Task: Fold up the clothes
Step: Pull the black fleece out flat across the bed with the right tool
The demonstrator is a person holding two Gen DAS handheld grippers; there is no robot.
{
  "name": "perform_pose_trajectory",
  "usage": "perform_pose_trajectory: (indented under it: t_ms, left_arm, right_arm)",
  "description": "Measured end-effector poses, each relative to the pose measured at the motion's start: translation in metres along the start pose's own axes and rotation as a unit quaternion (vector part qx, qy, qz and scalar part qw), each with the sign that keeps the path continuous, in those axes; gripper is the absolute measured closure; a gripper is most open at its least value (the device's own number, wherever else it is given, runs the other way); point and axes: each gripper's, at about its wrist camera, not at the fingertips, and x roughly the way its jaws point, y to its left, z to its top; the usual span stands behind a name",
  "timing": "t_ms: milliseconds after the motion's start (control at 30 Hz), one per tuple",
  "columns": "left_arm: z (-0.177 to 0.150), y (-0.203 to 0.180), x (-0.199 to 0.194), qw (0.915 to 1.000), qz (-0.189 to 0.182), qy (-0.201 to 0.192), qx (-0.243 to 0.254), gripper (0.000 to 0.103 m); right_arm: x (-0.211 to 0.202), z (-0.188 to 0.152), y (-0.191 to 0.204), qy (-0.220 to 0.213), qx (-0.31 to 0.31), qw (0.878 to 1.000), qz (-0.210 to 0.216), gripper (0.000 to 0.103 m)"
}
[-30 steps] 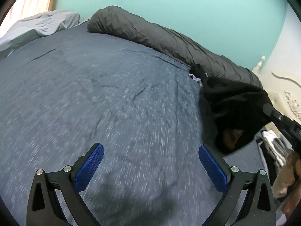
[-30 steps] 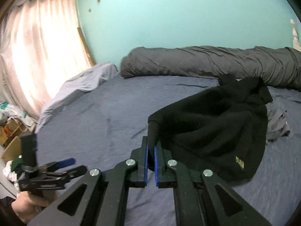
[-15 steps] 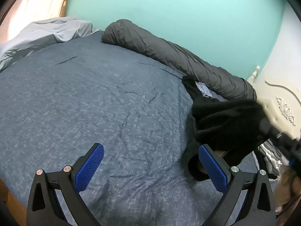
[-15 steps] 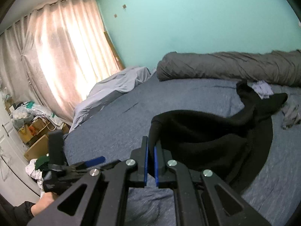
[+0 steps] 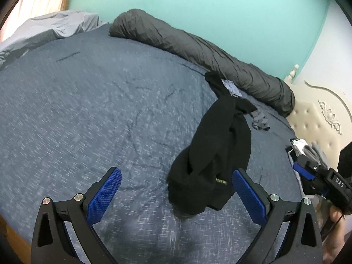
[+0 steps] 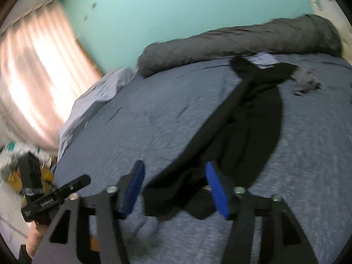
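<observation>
A black garment (image 5: 217,145) lies stretched in a long crumpled strip on the blue bed sheet (image 5: 99,114), its bunched near end close to the bed's front edge. My left gripper (image 5: 176,195) hovers open over the sheet, the garment's near end just inside its right finger. In the right wrist view the same black garment (image 6: 246,118) runs away toward the rolled duvet. My right gripper (image 6: 176,187) is open, its blue pads on either side of the bunched near end, holding nothing. The right gripper (image 5: 308,171) also shows at the right edge of the left wrist view.
A rolled dark grey duvet (image 5: 198,50) lies along the teal wall. A light grey sheet (image 5: 50,28) is heaped at the far left. Small grey clothes (image 5: 260,121) lie beyond the black garment, more clothes (image 5: 308,149) at the right edge. A cream headboard (image 5: 319,118) stands at right.
My right gripper dragged the black garment toward the bed's near edge, then opened and let it go. The garment now lies stretched on the sheet. The left view pulled back.
</observation>
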Motion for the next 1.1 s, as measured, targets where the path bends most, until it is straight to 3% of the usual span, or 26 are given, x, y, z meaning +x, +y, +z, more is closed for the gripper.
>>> perform_pose_trajectory:
  t_ms: [200, 367, 733, 1100]
  left_arm:
    - [-0.016, -0.004, 0.032, 0.9999, 0.002, 0.011, 0.004, 0.0]
    - [-0.031, -0.005, 0.06, 0.9997, 0.007, 0.021, 0.007, 0.0]
    - [-0.056, -0.005, 0.09, 0.9977, 0.029, 0.048, 0.039, 0.0]
    - [-0.058, 0.0, 0.103, 0.9981, 0.011, 0.057, 0.021, 0.0]
  right_arm:
    - [0.013, -0.02, -0.074, -0.008, 0.076, 0.996, -0.035, 0.04]
    - [0.03, -0.047, -0.11, -0.009, 0.122, 0.992, -0.022, 0.039]
    - [0.056, -0.072, -0.121, -0.024, 0.117, 0.993, -0.008, 0.038]
    - [0.072, -0.075, -0.125, -0.017, 0.11, 0.994, 0.007, 0.037]
